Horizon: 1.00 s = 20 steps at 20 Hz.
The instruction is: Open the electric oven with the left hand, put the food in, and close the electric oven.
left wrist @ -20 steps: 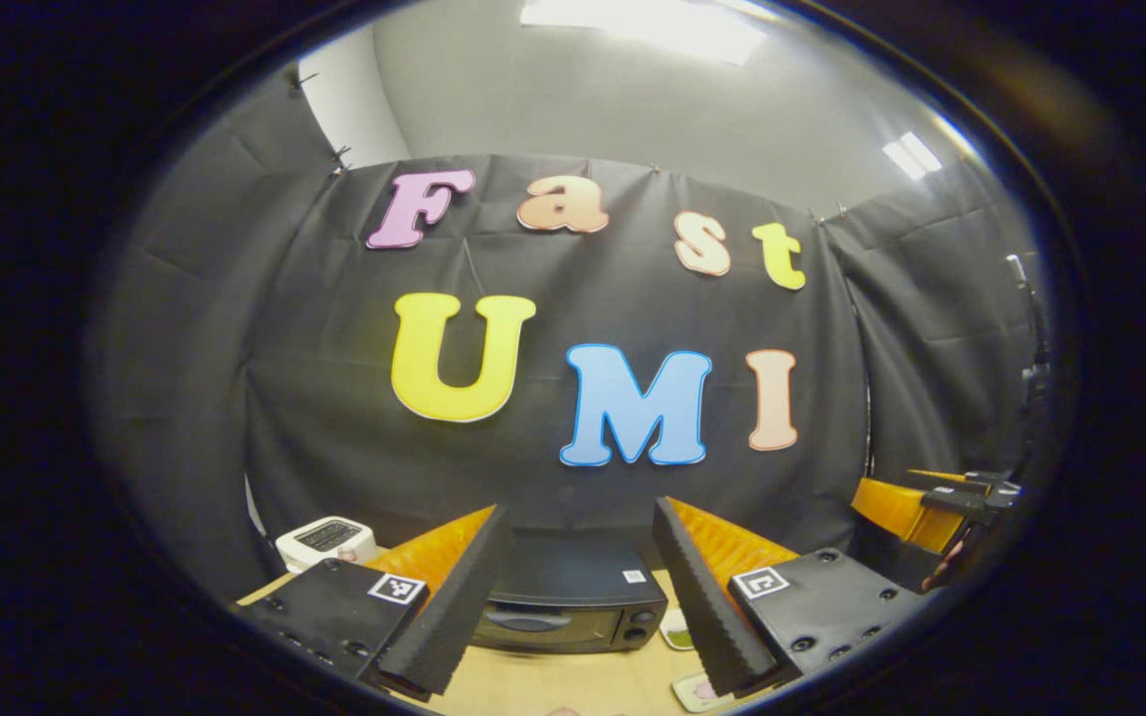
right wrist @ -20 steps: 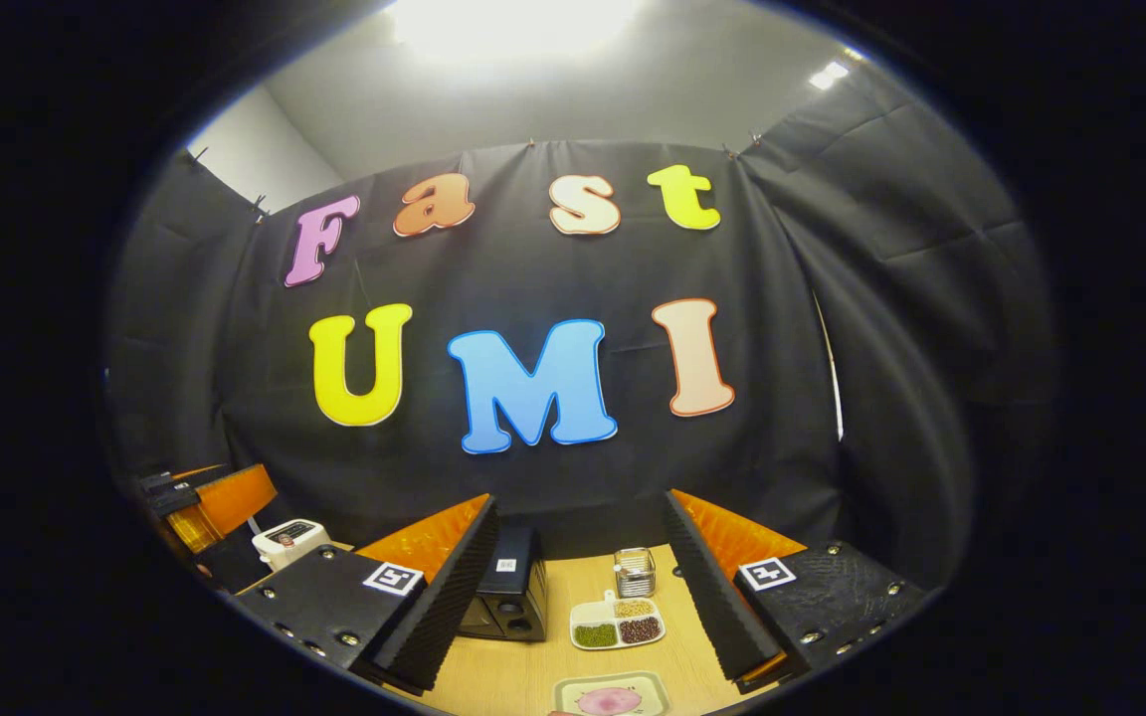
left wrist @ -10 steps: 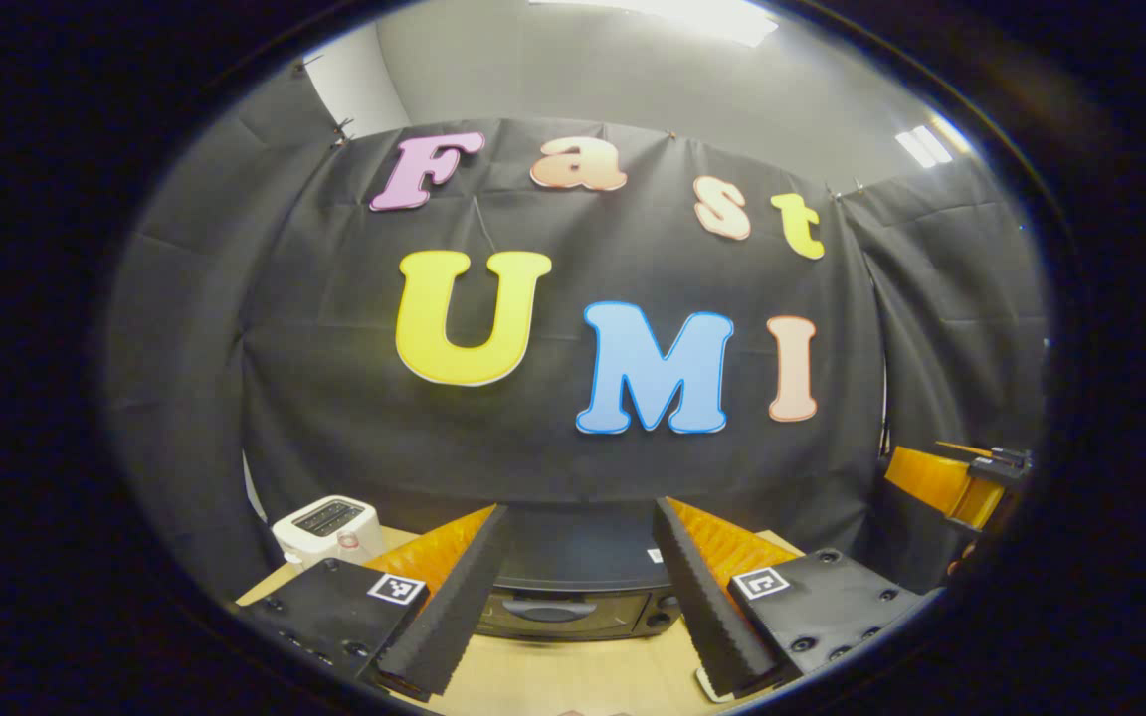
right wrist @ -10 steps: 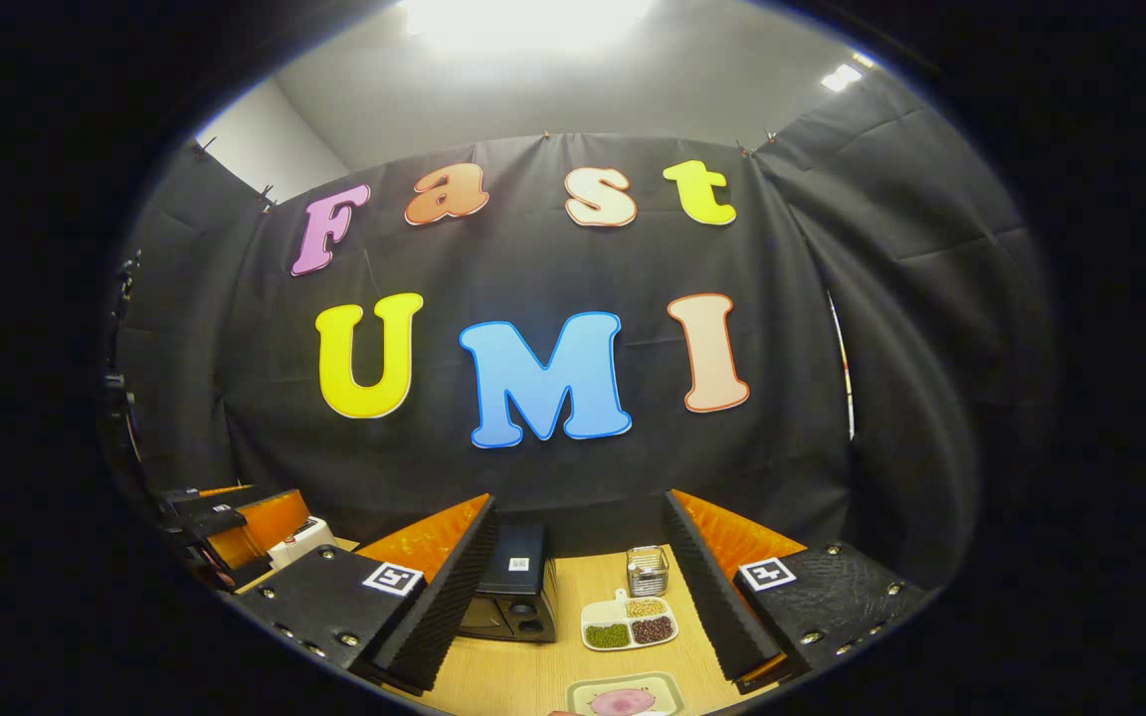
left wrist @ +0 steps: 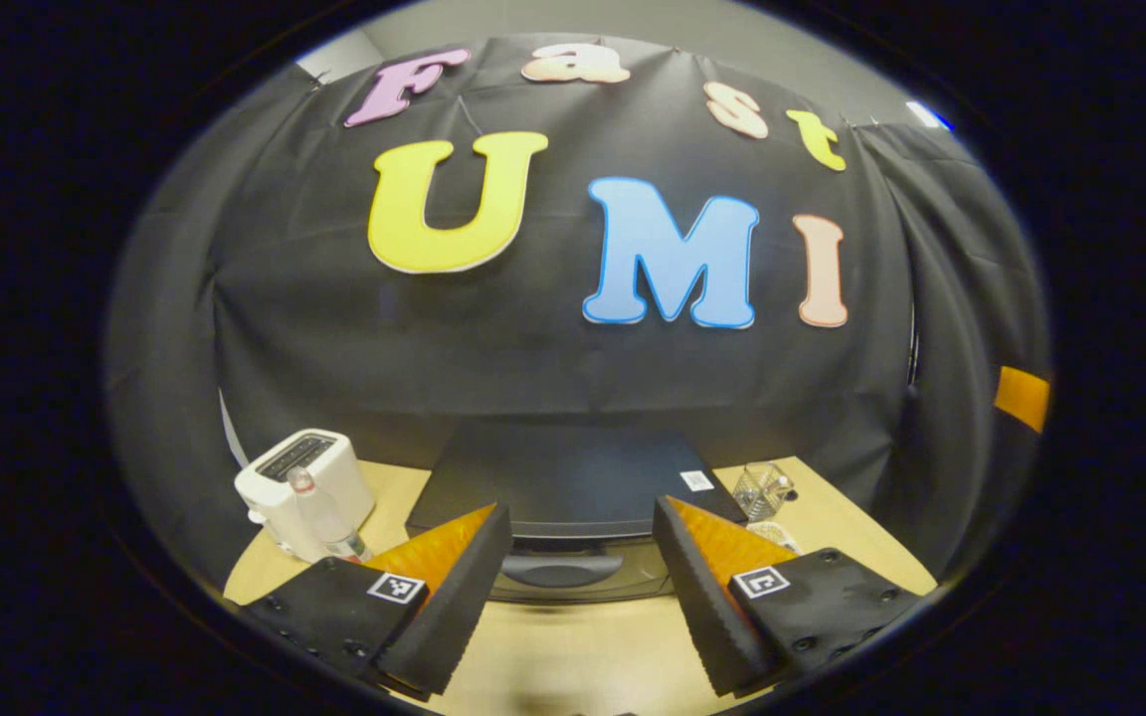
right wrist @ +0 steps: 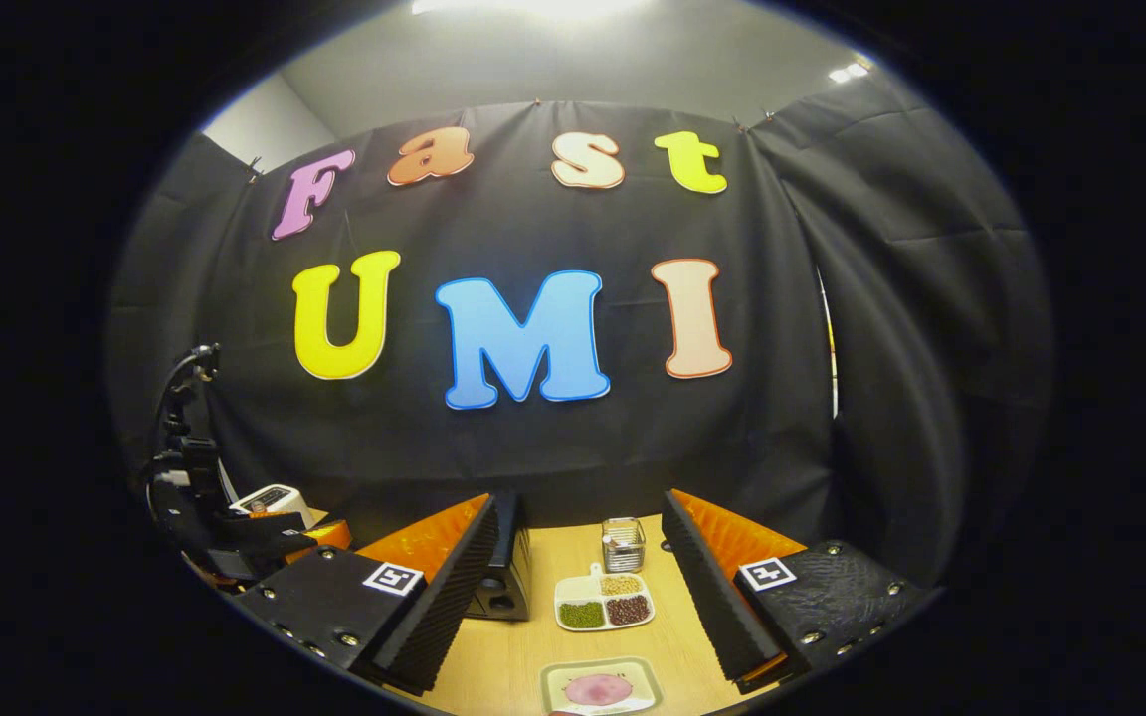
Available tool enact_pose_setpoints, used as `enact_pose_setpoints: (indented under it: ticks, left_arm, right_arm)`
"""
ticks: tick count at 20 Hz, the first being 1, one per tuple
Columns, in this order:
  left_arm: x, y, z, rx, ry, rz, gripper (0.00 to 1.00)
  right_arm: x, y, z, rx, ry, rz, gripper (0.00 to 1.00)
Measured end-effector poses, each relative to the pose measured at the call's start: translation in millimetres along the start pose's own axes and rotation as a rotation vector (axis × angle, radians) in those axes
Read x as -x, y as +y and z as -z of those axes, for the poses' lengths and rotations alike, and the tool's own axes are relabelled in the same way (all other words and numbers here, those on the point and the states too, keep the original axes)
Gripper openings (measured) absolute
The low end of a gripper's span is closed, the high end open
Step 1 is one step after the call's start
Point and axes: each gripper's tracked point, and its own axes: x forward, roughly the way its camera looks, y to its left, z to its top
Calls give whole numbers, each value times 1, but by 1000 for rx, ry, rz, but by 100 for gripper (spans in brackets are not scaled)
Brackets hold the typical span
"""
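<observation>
Left gripper (left wrist: pixel 573 597) was spread open, holding nothing, fingers straddling the black electric oven (left wrist: pixel 573 487) front just ahead, door closed, bare table (left wrist: pixel 573 656) between. White toaster (left wrist: pixel 299 487) sat at table's left edge, glass jar (left wrist: pixel 760 489) right of oven. Right gripper (right wrist: pixel 573 597) also gaped empty; plate of pink food (right wrist: pixel 601 688) below its fingers, sectioned bean dish (right wrist: pixel 605 607) beyond, open tabletop around.

Wood table (left wrist: pixel 573 666) w/ oven (left wrist: pixel 573 487), toaster (left wrist: pixel 302 489), tray (right wrist: pixel 601 688).
</observation>
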Motion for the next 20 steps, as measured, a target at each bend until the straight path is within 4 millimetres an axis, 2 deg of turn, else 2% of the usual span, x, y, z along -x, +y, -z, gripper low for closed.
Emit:
enact_pose_setpoints:
  ticks: [1,4,6,7,9,10,12,14,15,17,18,20]
  left_arm:
    - [-10,1,7,-7,21,-1,93]
    - [-40,7,27,-31,57,-8,100]
    - [-58,10,38,-30,85,-15,97]
    - [-65,12,44,-25,97,-16,100]
    - [-78,14,53,-29,119,-23,100]
    - [-84,14,57,-30,129,-26,96]
    - [-91,16,69,-37,162,-40,97]
    - [-91,18,70,-79,151,-60,100]
    - [-89,18,73,-99,156,-65,95]
    - [-90,17,75,-79,150,-68,95]
    - [-90,18,74,-61,151,-67,100]
    - [-86,19,76,-50,159,-64,100]
  right_arm:
    - [1,-3,5,4,12,8,100]
    - [3,-12,13,19,36,32,100]
    - [2,-16,15,17,46,47,100]
    - [2,-17,17,14,50,52,100]
    - [1,-20,20,14,57,62,100]
    - [1,-21,20,14,60,66,99]
    - [1,-21,21,11,64,71,99]
    - [0,-22,22,7,64,74,100]
    - [-1,-22,23,2,64,75,100]
    - [-2,-20,25,-10,67,73,100]
    - [-2,-19,26,-15,69,73,99]
    - [-1,-18,27,-30,70,68,99]
